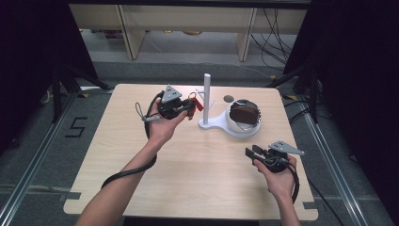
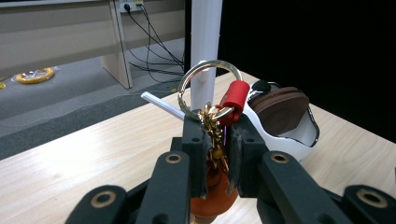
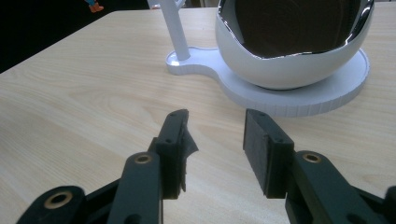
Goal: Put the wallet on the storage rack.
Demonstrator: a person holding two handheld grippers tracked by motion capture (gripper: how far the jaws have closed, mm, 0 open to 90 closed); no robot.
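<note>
Wooden worktop (image 1: 141, 155), dark surrounds. Left gripper (image 2: 217, 140) jaws clamped on keyring (image 2: 210, 86), raised by stand peg (image 2: 161, 105), prob. for hanging. Right gripper (image 3: 215, 135) near-right, jaws part open, empty.

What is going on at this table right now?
A person works with two handheld grippers at a wooden table. The left gripper is shut on a keychain with a metal ring and a red tag, held up close to the post of a white stand, whose bowl holds a dark brown object. The right gripper hovers open and empty over the table, short of the stand's base.
</note>
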